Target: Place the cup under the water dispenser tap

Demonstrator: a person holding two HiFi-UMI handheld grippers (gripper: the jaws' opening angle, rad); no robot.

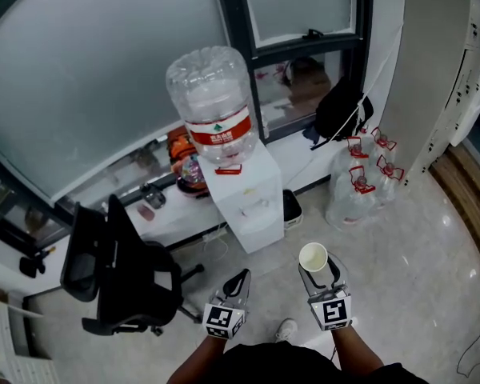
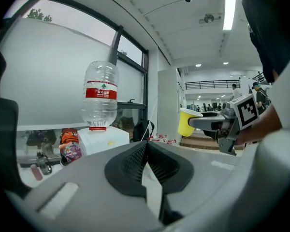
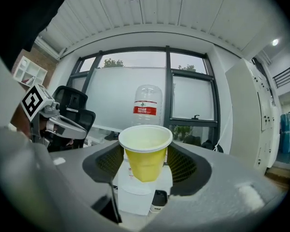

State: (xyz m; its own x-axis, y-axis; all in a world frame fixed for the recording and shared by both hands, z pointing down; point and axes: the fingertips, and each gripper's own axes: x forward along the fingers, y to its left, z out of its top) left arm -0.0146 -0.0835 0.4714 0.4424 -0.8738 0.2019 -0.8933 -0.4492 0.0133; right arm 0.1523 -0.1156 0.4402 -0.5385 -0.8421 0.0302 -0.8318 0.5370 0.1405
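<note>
A yellow paper cup (image 1: 313, 257) (image 3: 145, 156) stands upright between the jaws of my right gripper (image 1: 320, 272) (image 3: 145, 164), which is shut on it. The cup is in the air, short of the white water dispenser (image 1: 246, 202) (image 3: 137, 197) and apart from it. The dispenser carries a large clear bottle (image 1: 212, 102) (image 3: 147, 105) with a red label. My left gripper (image 1: 240, 278) (image 2: 146, 146) is shut with nothing in it, level with the right one and to its left. In the left gripper view the cup (image 2: 187, 122) shows at the right and the dispenser (image 2: 100, 140) at the left.
A black office chair (image 1: 116, 270) stands left of the dispenser. A small dark bin (image 1: 292, 206) sits against the dispenser's right side. Several empty water bottles (image 1: 356, 182) and a black bag (image 1: 340, 110) lie further right by the window. The low sill (image 1: 156, 210) behind holds clutter.
</note>
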